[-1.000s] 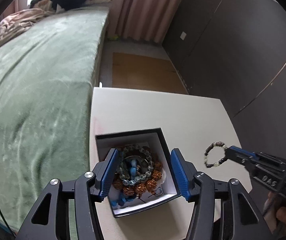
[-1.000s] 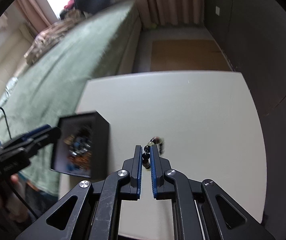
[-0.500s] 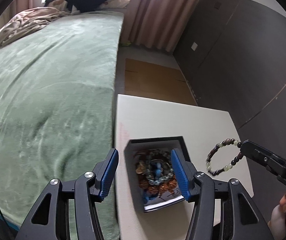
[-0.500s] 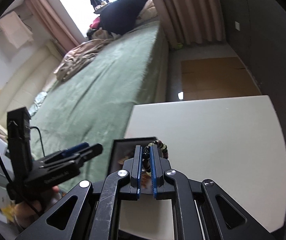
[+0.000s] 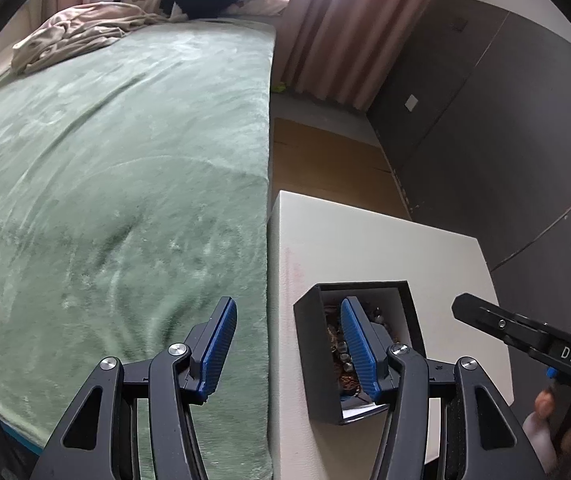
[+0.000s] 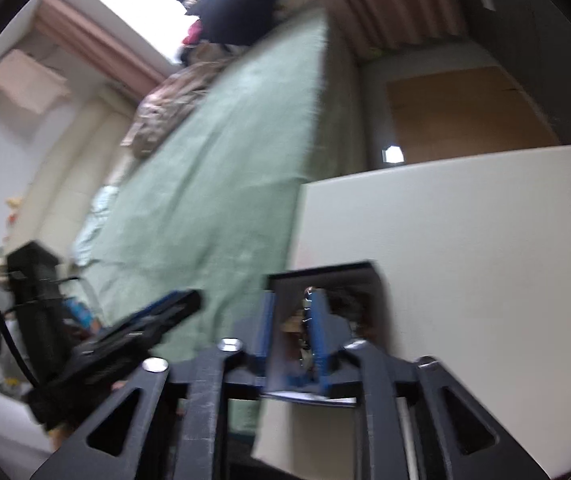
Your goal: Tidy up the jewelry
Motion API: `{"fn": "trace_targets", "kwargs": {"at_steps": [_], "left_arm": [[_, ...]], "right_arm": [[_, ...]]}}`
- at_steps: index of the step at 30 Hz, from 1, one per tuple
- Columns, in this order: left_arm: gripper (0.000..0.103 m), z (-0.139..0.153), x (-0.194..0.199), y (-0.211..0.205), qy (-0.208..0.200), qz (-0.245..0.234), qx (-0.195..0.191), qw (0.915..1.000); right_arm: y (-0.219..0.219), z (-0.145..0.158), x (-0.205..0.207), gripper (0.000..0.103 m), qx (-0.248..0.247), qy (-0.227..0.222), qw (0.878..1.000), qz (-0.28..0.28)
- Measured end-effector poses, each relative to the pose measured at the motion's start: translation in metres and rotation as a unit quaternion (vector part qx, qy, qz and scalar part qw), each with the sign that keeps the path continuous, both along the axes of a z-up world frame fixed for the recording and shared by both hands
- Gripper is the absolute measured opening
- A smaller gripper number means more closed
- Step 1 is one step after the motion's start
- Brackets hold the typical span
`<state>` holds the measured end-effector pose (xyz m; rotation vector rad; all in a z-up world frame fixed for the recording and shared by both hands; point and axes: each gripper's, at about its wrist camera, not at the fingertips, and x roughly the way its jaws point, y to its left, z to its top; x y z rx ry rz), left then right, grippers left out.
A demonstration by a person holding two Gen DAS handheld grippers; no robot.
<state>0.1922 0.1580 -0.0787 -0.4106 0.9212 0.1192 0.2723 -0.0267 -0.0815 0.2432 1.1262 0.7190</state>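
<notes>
A black jewelry box (image 5: 325,356) with white lining stands near the left edge of the white table (image 5: 365,240) and holds several beaded bracelets (image 5: 341,354). My left gripper (image 5: 289,344) is open and empty, left of the box, its right finger over it. My right gripper (image 6: 291,312) is open just above the box (image 6: 369,280); a few beads (image 6: 308,292) show at its right fingertip. It also shows in the left wrist view (image 5: 525,332), right of the box. The right wrist view is blurred.
A bed with a green blanket (image 5: 105,180) lies against the table's left edge, with clothes (image 5: 81,36) piled at its far end. Dark cabinet doors (image 5: 485,120) stand to the right. A brown mat (image 5: 325,164) lies on the floor beyond the table.
My right gripper carried the beaded bracelet over the box and opened; the bracelet no longer hangs from it. My left gripper drew back and to the left, off the box.
</notes>
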Motion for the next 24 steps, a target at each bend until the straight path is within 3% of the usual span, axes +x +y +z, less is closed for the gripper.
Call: {"fn": "trace_targets", "kwargs": {"at_steps": [3,7,12,15,21,24], "left_arm": [[0.056,0.003,0.000,-0.002,-0.003,-0.001,0.002,1.0000],[0.056,0.009,-0.001,-0.005,-0.010,-0.004,0.001,0.9999],[0.056,0.018,-0.005,-0.016,-0.018,-0.010,0.009,0.9997],[0.056,0.024,-0.012,-0.023,-0.024,-0.012,0.021,0.9994],[0.064,0.032,-0.026,-0.044,-0.028,-0.021,0.031,0.9989],[0.070,0.041,-0.032,-0.056,-0.035,-0.026,0.038,0.9983]], "right_arm": [[-0.008,0.005,0.000,0.035,-0.009,-0.008,1.000,-0.002],[-0.021,0.014,-0.005,0.047,-0.018,-0.021,1.000,-0.007],[-0.039,0.024,-0.009,0.047,-0.026,-0.027,0.999,-0.018],[-0.051,0.033,-0.014,0.053,-0.036,-0.036,0.998,-0.027],[-0.074,0.054,-0.027,0.054,-0.054,-0.050,0.996,-0.042],[-0.089,0.064,-0.038,0.067,-0.059,-0.061,0.995,-0.045]]}}
